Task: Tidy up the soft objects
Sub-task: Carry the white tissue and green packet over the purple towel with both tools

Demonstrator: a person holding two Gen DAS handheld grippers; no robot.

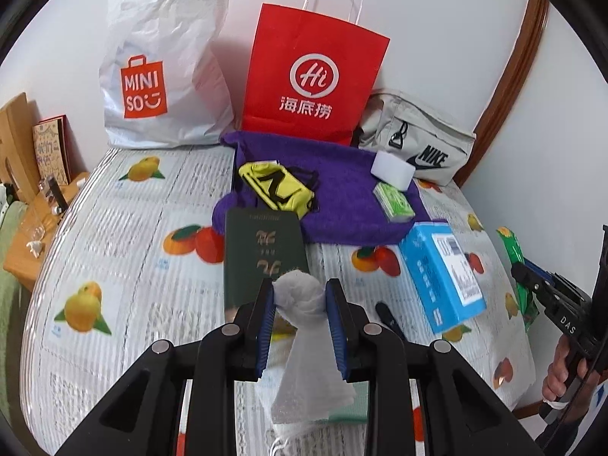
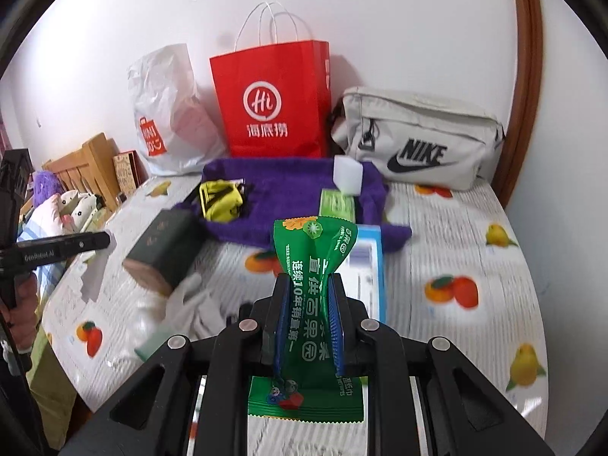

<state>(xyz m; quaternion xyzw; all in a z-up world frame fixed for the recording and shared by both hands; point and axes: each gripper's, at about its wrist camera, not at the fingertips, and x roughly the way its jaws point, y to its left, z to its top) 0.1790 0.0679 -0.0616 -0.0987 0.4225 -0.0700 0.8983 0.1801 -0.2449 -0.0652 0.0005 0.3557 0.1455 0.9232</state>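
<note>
Cloth [image 1: 300,296] pinched between left jaws; packet [image 2: 307,285] between right.

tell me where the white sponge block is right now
In both wrist views the white rectangular sponge block sits on the purple towel's right rear corner, before the grey Nike bag and behind the green tissue pack.

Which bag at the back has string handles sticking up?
The red paper bag in the middle. The white plastic bag beside it is crumpled with no string handles, and the grey Nike bag lies low.

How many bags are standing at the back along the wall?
3: white plastic bag on the left, red paper bag in the middle, grey Nike bag on the right. Others may be hidden behind them.
</note>
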